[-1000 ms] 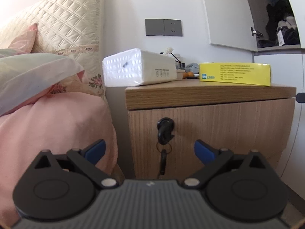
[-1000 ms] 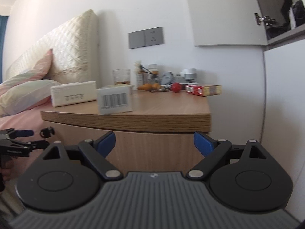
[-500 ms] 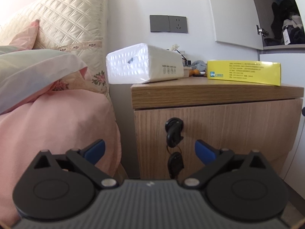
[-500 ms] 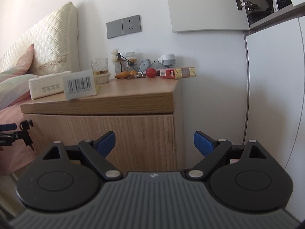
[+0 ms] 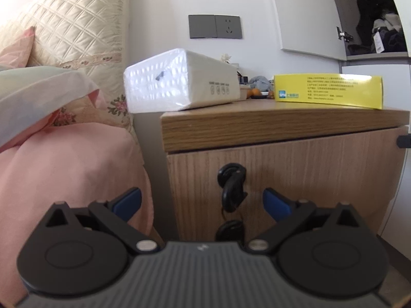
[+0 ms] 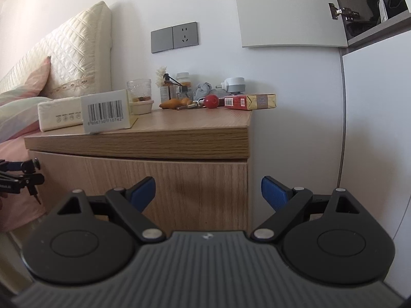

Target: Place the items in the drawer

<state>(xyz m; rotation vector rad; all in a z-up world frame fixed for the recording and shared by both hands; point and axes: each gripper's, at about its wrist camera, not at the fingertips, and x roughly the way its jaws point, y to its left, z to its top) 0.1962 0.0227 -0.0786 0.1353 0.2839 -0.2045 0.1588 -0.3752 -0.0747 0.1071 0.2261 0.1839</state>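
The left tongs (image 5: 201, 200) stand open and empty, fingers spread to either side of the black key (image 5: 232, 188) that sits in the lock of the drawer front (image 5: 295, 179); this alignment suggests the key is the intended pull point, since no other handle is visible on the closed drawer. The right tongs (image 6: 208, 191) are also open and empty, held back from the nightstand's right front corner, probably kept free to collect items once the drawer is out. The items remain on the surface (image 6: 192, 125): in the left wrist view a white tissue pack (image 5: 179, 80) lies at 11 o'clock and a yellow box (image 5: 328, 89) at 1 o'clock, both near the front edge, within easy reach. In the right wrist view, smaller articles crowd the back at 12 o'clock, among them a glass (image 6: 139, 90), a red ball (image 6: 211, 101) and a red-and-gold carton (image 6: 250, 102). A bed with pink bedding (image 5: 64, 166) and a quilted headboard (image 5: 77, 23) adjoins the nightstand at 9 o'clock. A grey wall socket (image 5: 215, 26) sits above, and a white wardrobe (image 6: 377, 128) stands at 3 o'clock, its upper door ajar.
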